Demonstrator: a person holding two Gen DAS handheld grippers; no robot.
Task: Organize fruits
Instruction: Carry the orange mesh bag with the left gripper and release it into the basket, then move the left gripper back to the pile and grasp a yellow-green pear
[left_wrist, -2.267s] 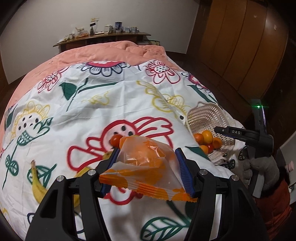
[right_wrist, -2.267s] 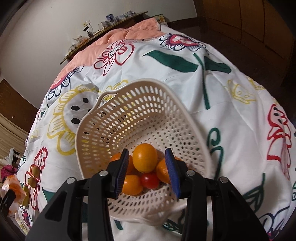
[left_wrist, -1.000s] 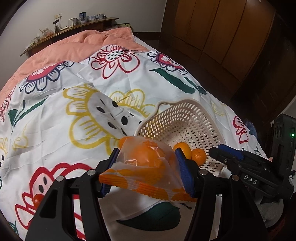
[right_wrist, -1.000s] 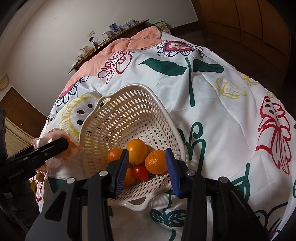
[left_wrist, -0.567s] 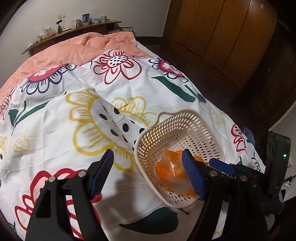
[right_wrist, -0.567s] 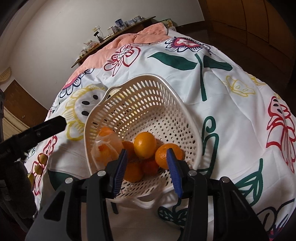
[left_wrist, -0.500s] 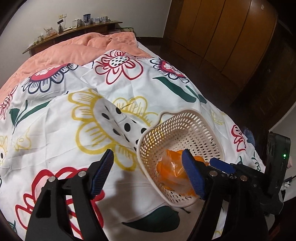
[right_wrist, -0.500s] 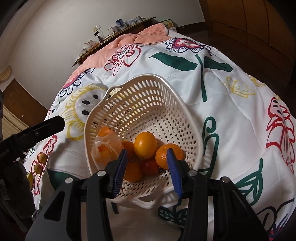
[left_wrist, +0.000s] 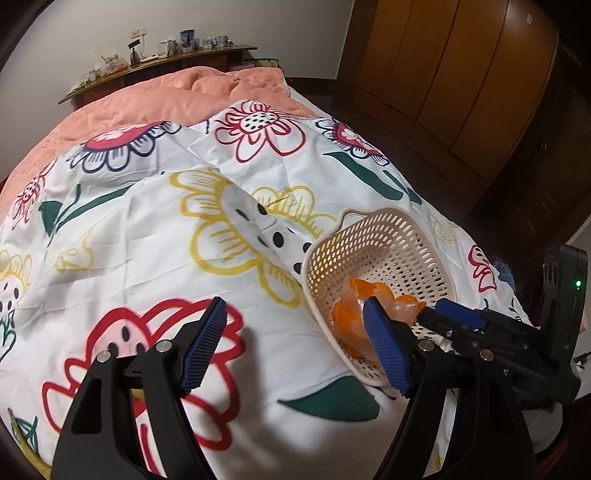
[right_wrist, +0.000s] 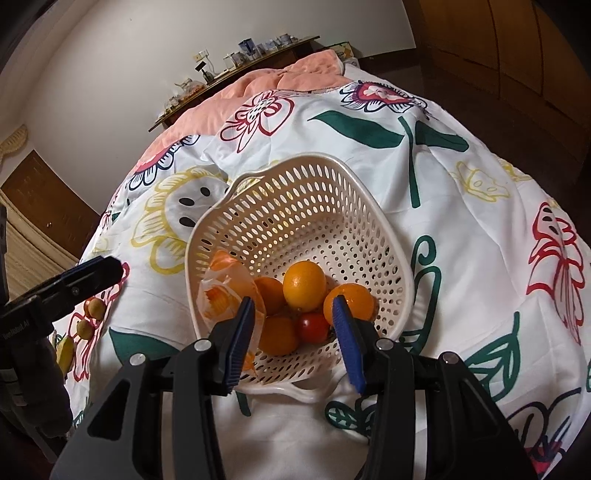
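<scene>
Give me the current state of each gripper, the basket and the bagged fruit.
left gripper: open, empty.
right gripper: open around the basket's near rim.
basket: tilted on the bed, holding fruit.
bag of oranges: inside the basket, against its left wall.

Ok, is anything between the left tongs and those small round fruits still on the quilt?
Nothing visible. The left tongs are open, close by the small round fruits, with only bare quilt between; the banana lies beside them.

- Cream perforated basket (right_wrist: 369, 206) is sitting tilted on the bed.
- Oranges (right_wrist: 304, 280), a red tomato (right_wrist: 313, 326) and a bagged orange (right_wrist: 229, 291) are resting inside.
- Small fruits (right_wrist: 90, 317) are lying outside, left.
</scene>
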